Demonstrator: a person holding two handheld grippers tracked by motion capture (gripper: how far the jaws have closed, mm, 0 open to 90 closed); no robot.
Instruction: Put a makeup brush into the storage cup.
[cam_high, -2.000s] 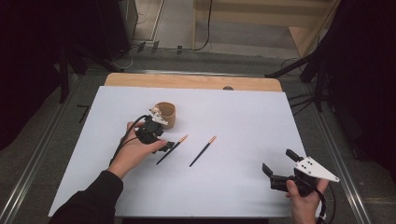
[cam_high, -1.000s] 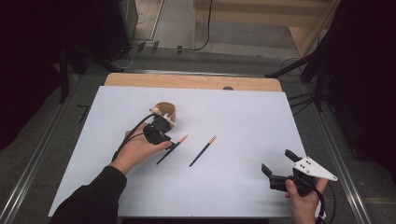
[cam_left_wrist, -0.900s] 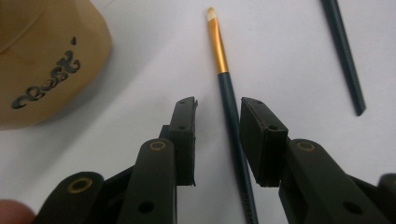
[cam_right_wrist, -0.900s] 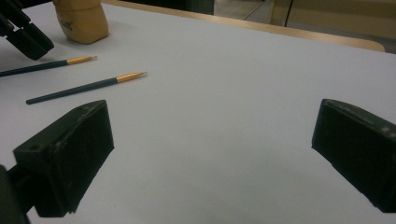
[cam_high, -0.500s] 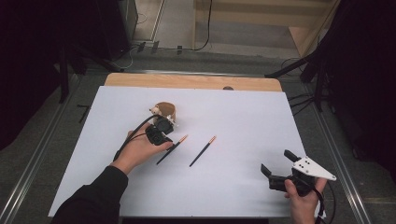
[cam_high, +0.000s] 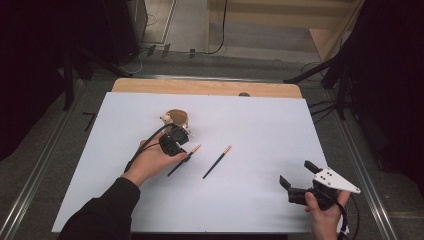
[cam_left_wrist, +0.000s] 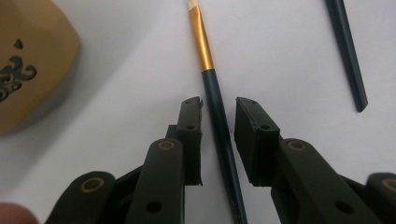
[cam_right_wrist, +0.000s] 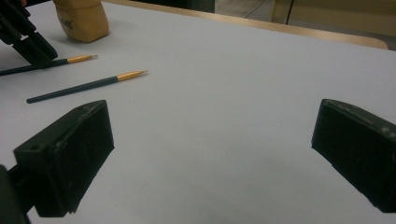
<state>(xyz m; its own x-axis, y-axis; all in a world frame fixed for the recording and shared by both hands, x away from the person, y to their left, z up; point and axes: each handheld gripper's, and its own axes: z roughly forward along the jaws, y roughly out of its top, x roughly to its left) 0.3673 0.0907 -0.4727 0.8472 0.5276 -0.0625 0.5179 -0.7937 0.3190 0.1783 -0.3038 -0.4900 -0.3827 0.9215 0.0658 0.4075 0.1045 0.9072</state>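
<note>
Fingers of your left gripper are straddling the nearer chopstick on the counter, closing but not yet pinching; keep it centred btwn pads.

text: none readable | only mark: dark curly ornament on tan holder
</note>
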